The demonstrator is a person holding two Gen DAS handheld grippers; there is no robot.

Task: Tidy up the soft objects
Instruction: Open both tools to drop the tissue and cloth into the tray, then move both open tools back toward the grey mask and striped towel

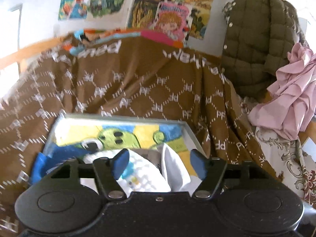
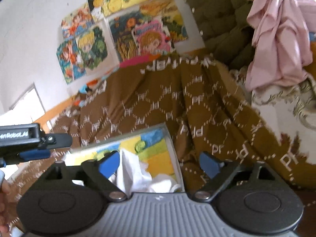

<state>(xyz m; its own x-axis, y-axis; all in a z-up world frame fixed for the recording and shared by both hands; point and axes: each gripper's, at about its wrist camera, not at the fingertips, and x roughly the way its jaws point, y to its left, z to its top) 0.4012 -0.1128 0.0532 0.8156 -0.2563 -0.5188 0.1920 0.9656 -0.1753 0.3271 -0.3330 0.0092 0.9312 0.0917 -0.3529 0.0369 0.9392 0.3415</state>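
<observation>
Left wrist view shows the left claw [image 1: 160, 159] and right claw [image 2: 159, 163] both spread, empty, above the white cloth [image 1: 146, 177] inside the box [image 1: 189, 132] — lift clear without snagging it.

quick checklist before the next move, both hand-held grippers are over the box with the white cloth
1. Left hand-held gripper open, nothing pinched: ok.
2. Right hand-held gripper open, nothing pinched: ok.
3. White cloth inside the grey box: ok, though one fold sticks up.
4. Cloth lying flat or neatly folded: not ok, it is bunched.
5. Box steady on the brown blanket: cannot tell, the blanket is rumpled.
6. More soft things to sort: pink cloth is heaped at the right, outside the box: not ok.
</observation>
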